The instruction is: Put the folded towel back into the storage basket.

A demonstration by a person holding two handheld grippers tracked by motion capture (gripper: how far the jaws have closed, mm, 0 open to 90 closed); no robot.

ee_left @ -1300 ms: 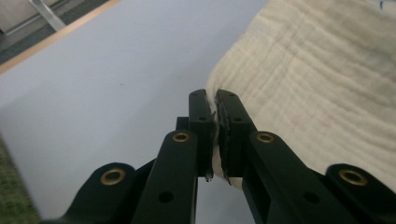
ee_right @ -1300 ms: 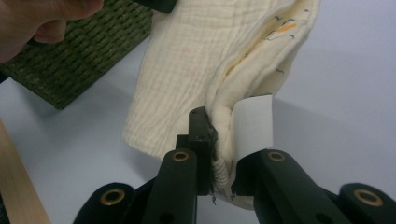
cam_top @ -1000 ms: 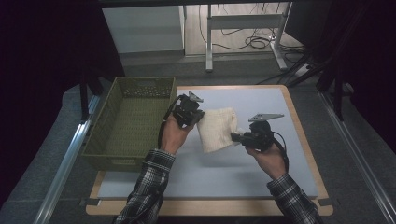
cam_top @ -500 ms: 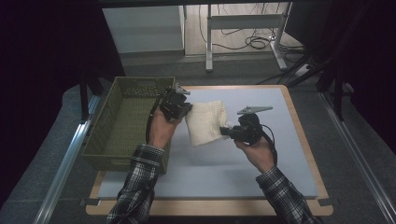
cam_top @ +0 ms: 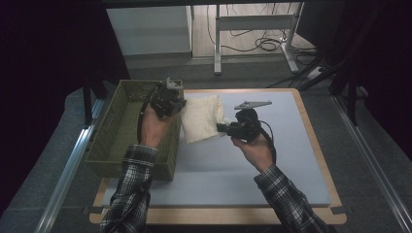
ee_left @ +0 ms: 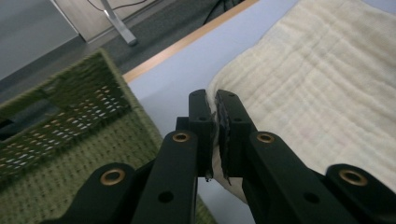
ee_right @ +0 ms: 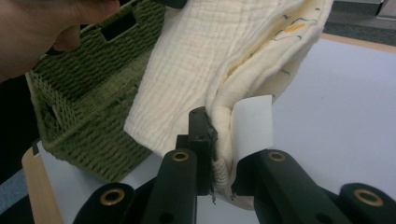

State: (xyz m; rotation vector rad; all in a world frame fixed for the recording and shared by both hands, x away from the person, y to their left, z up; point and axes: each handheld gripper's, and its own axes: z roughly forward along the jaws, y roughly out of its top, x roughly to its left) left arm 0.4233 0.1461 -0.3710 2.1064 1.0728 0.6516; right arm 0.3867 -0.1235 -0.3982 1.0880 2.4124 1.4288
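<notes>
The left gripper (ee_left: pixel 212 114) has its fingers (ee_left: pixel 201 116) clenched on the edge of a folded cream cloth (ee_left: pixel 317 84), the cloth's corner pinched between the two black pads. The right gripper (ee_right: pixel 219 135) is likewise clamped on the cloth (ee_right: pixel 205 56), its fingers (ee_right: pixel 198 126) biting a thick folded hem beside a white label (ee_right: pixel 254 123) that sticks out from the seam.

From above, the cloth (cam_top: pixel 201 119) hangs stretched between the two grippers, lifted off the counter's pale blue mat (cam_top: pixel 291 160) and tilted, its left edge by the left gripper (cam_top: pixel 180 103) and its lower right corner at the right gripper (cam_top: pixel 222 127). The left hand (cam_top: pixel 155 124) sits over the right-hand rim of a green woven basket (cam_top: pixel 121 136), so the cloth's left side is just beside that rim. The basket stands at the counter's left edge. Both forearms wear plaid sleeves (cam_top: pixel 133 184). Beyond the counter, desk legs and cables (cam_top: pixel 262 43) lie on the floor.
</notes>
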